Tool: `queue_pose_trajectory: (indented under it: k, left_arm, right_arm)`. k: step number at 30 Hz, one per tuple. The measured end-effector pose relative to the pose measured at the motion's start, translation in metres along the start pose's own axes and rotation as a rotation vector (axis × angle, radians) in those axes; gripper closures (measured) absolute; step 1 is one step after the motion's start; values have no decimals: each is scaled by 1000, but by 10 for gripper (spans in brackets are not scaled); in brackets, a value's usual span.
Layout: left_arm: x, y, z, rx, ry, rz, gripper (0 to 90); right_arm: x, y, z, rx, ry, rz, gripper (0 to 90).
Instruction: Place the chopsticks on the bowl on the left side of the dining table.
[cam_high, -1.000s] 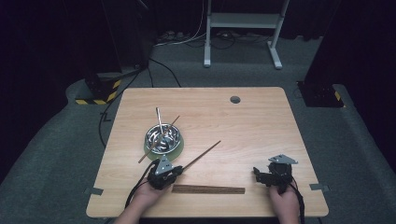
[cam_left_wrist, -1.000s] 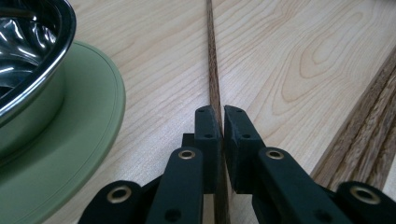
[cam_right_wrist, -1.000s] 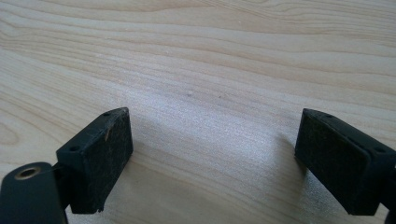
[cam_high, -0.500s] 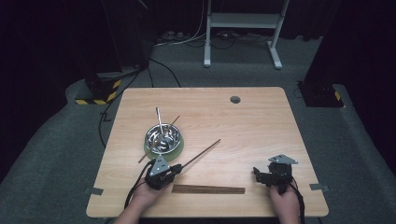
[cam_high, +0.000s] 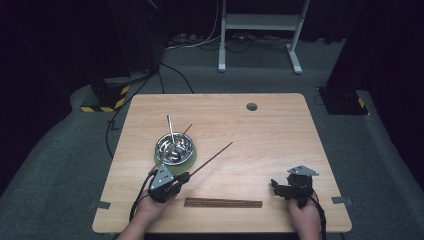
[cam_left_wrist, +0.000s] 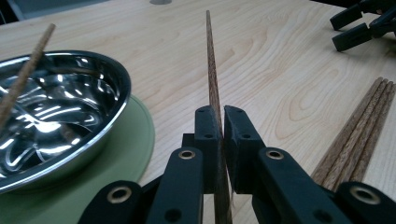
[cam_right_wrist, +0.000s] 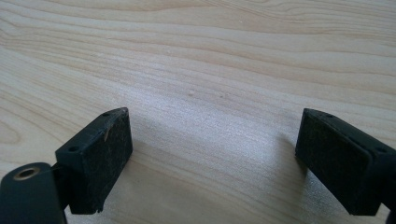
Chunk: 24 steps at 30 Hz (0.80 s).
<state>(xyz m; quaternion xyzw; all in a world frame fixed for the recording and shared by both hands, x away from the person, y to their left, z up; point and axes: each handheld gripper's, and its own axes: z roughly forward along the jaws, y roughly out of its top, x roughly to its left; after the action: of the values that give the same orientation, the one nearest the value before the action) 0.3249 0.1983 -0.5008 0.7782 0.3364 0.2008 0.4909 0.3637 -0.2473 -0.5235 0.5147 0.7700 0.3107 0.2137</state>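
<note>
pale wood table (cam_high: 280, 135) under dark surroundings: a single chopstick (cam_high: 212, 156) is clamped in the left hand-held gripper (cam_high: 181, 178), angled up just right of the steel bowl (cam_high: 175, 146). likely next: swing its tip over the rim. near bundle of chopsticks (cam_high: 223, 203) waits. right hand-held gripper (cam_right_wrist: 212, 158) rests with jaws apart, its own view showing bare table.

Fingers (cam_left_wrist: 243, 140) tight around 1 chopstick (cam_left_wrist: 212, 84), steel bowl (cam_left_wrist: 60, 112) on green mat (cam_left_wrist: 133, 140) beside.
</note>
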Motion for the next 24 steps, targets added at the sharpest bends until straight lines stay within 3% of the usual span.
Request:
queue_pose_trajectory:
  k: [6,15,24]
  left_arm:
    - [3,-1,-13,-18,30,-19,839]
    - [3,3,-20,-46,64,-14,839]
    - [16,1,-29,-50,105,-12,840]
  right_arm:
    - [1,0,2,-15,-5,-3,103]
    - [1,0,0,-1,4,-7,105]
    - [1,1,1,-2,11,-17,105]
